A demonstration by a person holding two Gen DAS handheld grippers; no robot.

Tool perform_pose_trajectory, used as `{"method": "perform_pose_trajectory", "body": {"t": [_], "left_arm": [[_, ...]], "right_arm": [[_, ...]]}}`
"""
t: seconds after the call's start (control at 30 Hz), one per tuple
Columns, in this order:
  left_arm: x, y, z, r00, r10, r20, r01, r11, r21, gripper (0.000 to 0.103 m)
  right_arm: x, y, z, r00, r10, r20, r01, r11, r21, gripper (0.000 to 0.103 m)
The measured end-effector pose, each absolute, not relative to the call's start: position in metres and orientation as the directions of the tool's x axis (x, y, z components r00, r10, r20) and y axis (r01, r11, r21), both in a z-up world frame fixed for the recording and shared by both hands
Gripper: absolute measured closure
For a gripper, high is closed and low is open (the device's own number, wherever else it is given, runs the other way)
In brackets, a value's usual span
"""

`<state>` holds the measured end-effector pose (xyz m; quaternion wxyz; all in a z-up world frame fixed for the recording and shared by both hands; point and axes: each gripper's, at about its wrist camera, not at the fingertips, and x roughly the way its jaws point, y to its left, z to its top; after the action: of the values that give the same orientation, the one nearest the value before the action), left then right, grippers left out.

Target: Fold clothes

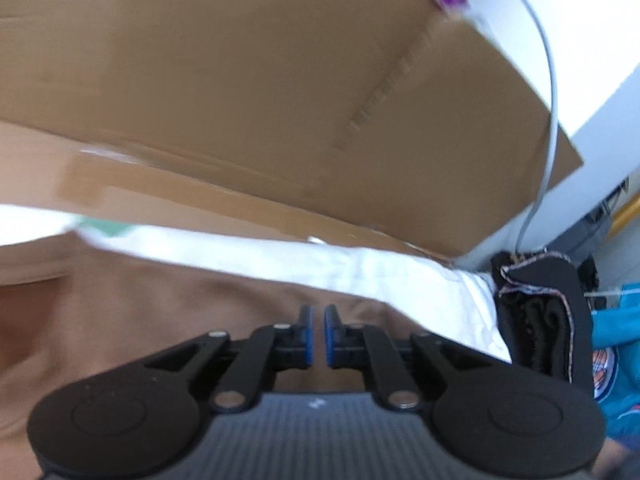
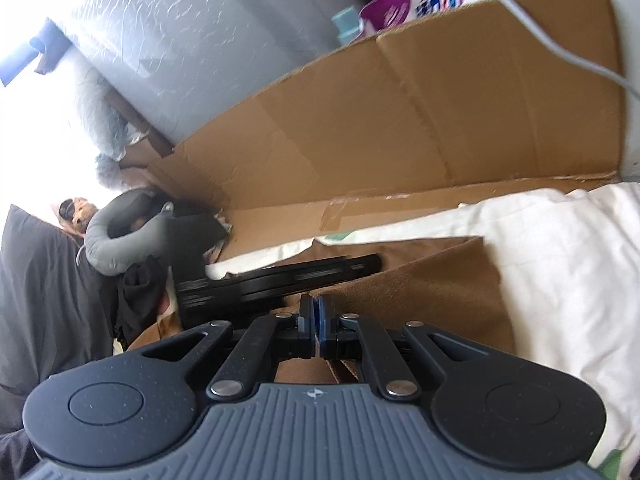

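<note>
A: Where's the garment?

B: The brown cloth (image 1: 168, 320) lies spread on the white bedsheet (image 1: 400, 276), right under both tongs. In the right view its edge (image 2: 440, 276) ends against bare sheet (image 2: 560, 260) on the right side.

A: And the left tongs (image 1: 319, 336)?

B: A narrow gap shows between the blue pads (image 1: 309, 340), with nothing in it. They hang over the cloth without gripping it.

A: The right tongs (image 2: 317, 332)?

B: Pads pressed together. Brown cloth sits just ahead of and below the tips, but I cannot tell whether any of it is pinched.

A: What else is around?

B: A cardboard sheet (image 1: 260, 92) stands along the far side of the bed, a white cable (image 1: 550, 92) hanging across it. In the right view the left tongs' black body (image 2: 288, 280) lies across the cloth, and a grey neck pillow (image 2: 116, 240) sits at the far left.
</note>
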<state>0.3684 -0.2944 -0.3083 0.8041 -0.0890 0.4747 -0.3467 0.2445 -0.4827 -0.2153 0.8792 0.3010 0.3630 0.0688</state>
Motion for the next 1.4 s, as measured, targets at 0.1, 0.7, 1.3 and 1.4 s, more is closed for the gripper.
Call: {"method": "perform_pose_trajectory", "body": {"t": [0.1,0.7,1.3,1.4], "left_arm": [[0.358,-0.253,-0.298,0.354,-0.622,-0.699,0.426,0.772,-0.471,0.09],[0.344,-0.183,-0.307,0.389,-0.586,-0.711,0.295,0.81,-0.506,0.078],[0.336,-0.219,-0.322,0.325,-0.615,-0.718,0.373,0.781,-0.501,0.068],[0.336,-0.223,-0.327,0.323,-0.602,-0.73,0.369,0.791,-0.489,0.068]], "right_arm": [[0.252,-0.474,-0.223,0.716,0.345,-0.607,0.098,0.811,0.577,0.103],[0.279,-0.422,-0.27,0.624,0.429,-0.653,0.014,0.83,0.558,0.056],[0.179,-0.475,-0.287,0.553,0.394,-0.734,0.142,0.824,0.549,0.058],[0.173,-0.467,-0.293,0.542,0.352,-0.763,0.12,0.866,0.485,0.058]]}}
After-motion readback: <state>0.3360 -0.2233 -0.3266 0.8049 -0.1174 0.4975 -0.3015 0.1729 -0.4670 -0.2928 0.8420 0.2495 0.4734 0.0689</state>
